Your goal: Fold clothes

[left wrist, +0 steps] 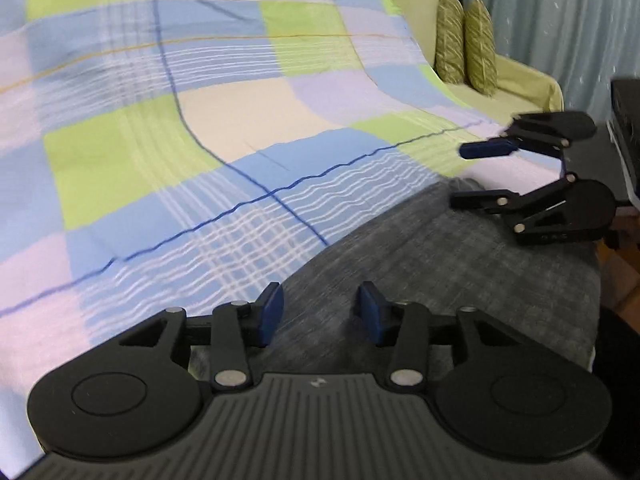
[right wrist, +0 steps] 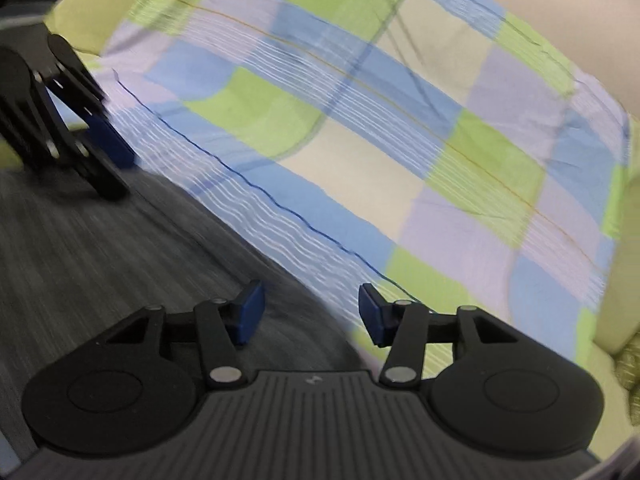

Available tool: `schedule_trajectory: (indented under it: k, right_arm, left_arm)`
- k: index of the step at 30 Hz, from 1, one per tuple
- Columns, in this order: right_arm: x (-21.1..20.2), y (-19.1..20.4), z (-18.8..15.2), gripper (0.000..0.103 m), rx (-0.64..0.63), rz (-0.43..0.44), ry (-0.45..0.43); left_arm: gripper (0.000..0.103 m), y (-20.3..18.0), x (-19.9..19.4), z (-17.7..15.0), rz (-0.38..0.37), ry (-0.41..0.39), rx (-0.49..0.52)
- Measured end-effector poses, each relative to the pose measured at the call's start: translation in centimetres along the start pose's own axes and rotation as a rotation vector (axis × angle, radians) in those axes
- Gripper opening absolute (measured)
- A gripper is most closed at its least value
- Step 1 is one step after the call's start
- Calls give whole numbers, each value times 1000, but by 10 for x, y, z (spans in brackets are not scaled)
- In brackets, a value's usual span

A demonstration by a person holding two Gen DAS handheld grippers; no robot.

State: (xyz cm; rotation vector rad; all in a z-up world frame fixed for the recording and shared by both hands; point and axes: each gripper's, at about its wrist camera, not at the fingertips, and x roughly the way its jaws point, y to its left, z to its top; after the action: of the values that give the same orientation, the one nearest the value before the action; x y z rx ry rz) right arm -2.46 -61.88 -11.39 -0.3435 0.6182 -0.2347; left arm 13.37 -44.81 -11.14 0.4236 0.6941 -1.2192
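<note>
A dark grey garment (left wrist: 440, 260) lies flat on a checked sheet (left wrist: 200, 120) of green, blue, lilac and cream squares. In the left wrist view my left gripper (left wrist: 320, 308) hovers over the garment's near left edge, its blue pads apart with only cloth showing below them. My right gripper (left wrist: 460, 176) stands open at the garment's far right corner, turned on its side. The right wrist view shows the right gripper (right wrist: 310, 304) open over the border between the garment (right wrist: 100, 248) and the sheet (right wrist: 360, 140). The left gripper (right wrist: 120, 172) is at the upper left there, blurred.
A pale green sofa (left wrist: 520, 76) with two patterned green cushions (left wrist: 464, 44) stands beyond the sheet, with a grey-blue curtain (left wrist: 560, 20) behind it. A dark box-like object (left wrist: 628, 120) sits at the right edge. The sheet spreads wide to the left.
</note>
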Motion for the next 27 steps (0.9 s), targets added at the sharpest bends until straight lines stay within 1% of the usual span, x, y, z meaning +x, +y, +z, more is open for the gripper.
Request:
schedule_trajectory:
  k: [1, 3, 4, 5, 7, 8, 9, 11, 12, 13, 14, 17, 18, 20, 21, 23, 24, 27]
  right_arm:
    - [-2, -5, -5, 39, 20, -34, 8]
    - [0, -17, -17, 38, 68, -71, 61]
    - [2, -23, -24, 38, 94, -84, 94]
    - [3, -28, -30, 38, 115, -93, 120]
    - [-4, -35, -35, 38, 138, -98, 124]
    - [-7, -36, -36, 38, 145, -100, 119]
    - [-12, -36, -34, 38, 147, -100, 104]
    - [-27, -31, -28, 38, 155, -93, 44]
    - [-34, -28, -24, 38, 160, -82, 6]
    - [-39, -23, -18, 38, 163, -53, -41]
    - [-41, -18, -13, 38, 159, -25, -68]
    - [-29, -4, -3, 38, 98, 52, -87]
    - [-23, -3, -3, 38, 88, 62, -77]
    - [-5, -4, -7, 38, 76, 71, -39]
    - [-1, -8, -10, 39, 82, 62, -29]
    - [2, -21, -20, 39, 101, 6, 13]
    - [2, -28, -25, 39, 120, -9, 29]
    - [2, -51, -47, 40, 200, -52, 96]
  left_arm:
    - [50, 0, -1, -3, 11, -1, 0]
    - [49, -1, -3, -6, 33, 0, 4]
    - [47, 1, -4, -8, 58, 4, 5]
    - [47, 3, -5, -9, 89, 8, 6]
    - [43, 7, -10, -10, 104, 7, -19]
    - [42, 9, -16, -7, 123, 2, -31]
    - [39, 6, -20, -3, 126, -12, -27]
    - [38, -2, -27, 6, 114, -48, -13]
    - [38, -10, -27, 12, 86, -63, 3]
    - [38, -19, -24, 17, 62, -69, 25]
    - [38, -27, -20, 22, 44, -70, 48]
    - [39, -44, 2, 30, 20, -48, 108]
    - [39, -45, 11, 31, 27, -33, 118]
    - [43, -41, 25, 29, 51, -1, 124]
    - [47, -39, 28, 29, 56, 4, 122]
    - [50, -24, 27, 27, 39, 4, 69]
    - [51, -21, 26, 26, 36, 3, 57]
    - [51, -17, 23, 25, 47, 4, 67]
